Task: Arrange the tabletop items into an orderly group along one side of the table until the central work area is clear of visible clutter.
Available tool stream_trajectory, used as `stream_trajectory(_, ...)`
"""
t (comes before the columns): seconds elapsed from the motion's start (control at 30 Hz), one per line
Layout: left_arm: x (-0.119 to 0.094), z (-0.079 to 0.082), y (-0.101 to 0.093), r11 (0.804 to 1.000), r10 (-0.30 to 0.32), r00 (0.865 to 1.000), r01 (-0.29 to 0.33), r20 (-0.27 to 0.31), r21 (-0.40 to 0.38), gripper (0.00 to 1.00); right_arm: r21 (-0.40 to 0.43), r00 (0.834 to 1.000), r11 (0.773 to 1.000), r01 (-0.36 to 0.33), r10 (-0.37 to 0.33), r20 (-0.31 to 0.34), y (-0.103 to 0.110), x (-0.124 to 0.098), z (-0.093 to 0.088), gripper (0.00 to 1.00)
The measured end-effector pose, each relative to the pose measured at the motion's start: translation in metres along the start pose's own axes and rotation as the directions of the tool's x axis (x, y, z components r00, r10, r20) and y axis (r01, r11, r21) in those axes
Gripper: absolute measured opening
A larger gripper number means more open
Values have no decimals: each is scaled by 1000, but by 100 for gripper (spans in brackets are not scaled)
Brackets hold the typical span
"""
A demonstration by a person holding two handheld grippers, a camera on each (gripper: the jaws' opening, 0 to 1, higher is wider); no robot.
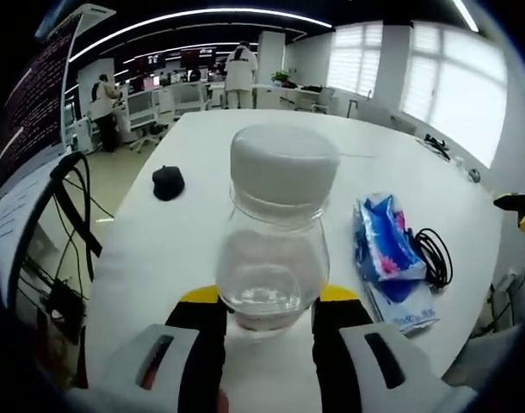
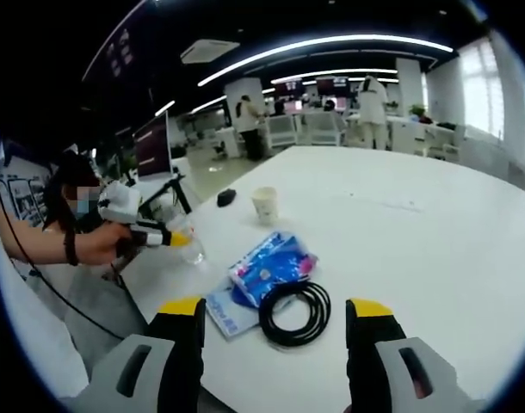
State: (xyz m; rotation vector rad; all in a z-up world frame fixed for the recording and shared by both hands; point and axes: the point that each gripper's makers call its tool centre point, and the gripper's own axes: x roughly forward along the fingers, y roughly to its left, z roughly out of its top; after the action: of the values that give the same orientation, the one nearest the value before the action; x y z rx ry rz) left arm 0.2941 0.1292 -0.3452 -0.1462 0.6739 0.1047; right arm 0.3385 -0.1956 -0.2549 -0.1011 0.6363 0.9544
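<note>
Between left claw [image 1: 267, 314] jaws, clear bottle [image 1: 275, 237] gripped upright, right claw [image 2: 275, 320] spread

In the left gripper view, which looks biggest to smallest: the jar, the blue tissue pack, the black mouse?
1. Clear jar, largest, though it sits right between the left claw jaws, so nearness inflates it.
2. Blue tissue pack.
3. Black mouse, smallest, but also farthest.

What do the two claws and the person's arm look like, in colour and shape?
Each claw, left claw and right claw, has two black jaws with yellow tips and pale grey housings with dark slots. In the right gripper view, the person's hand shows a dark band on the wrist, and a thin black cable hangs below the arm.
</note>
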Motion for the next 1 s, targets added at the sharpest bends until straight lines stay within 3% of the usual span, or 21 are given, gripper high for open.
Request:
stream_trajectory(0.17,18,15,8,999,12,1000,-10,23,-45,38,9,1000,1000,10,-10,-7,-4,-4,-2,67)
stream_trajectory(0.67,64,56,11,996,8,998,-3,64,-84,38,10,999,1000,11,-11,-31,-11,-3,-2,67)
stream_trajectory(1.0,89,79,25,995,31,995,-23,90,-93,38,20,999,1000,4,-3,-47,-10,4,-2,67)
